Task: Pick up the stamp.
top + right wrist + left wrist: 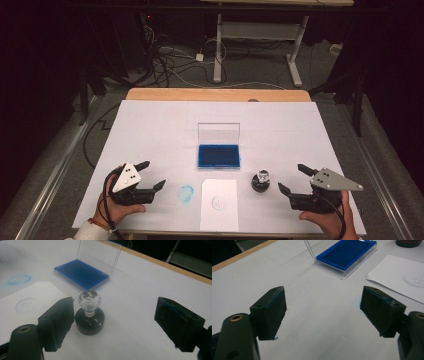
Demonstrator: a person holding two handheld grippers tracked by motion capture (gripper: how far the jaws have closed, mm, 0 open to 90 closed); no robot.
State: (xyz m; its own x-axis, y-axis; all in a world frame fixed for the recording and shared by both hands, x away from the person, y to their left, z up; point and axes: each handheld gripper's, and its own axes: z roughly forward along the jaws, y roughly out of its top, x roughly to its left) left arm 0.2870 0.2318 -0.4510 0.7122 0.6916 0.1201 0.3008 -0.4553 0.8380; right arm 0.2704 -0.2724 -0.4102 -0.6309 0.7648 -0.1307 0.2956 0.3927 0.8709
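Just ahead of my right gripper stands the stamp, upright on the white table cover, its faceted clear knob above a dark round base. Jaws spread wide, pinching nothing; the stamp sits near the left-hand jaw in the right gripper view (its underside is hidden). Beyond it lies the open blue ink pad, lid up, and beside it the paper with a faint circle. My left gripper rests low, jaws parted, empty.
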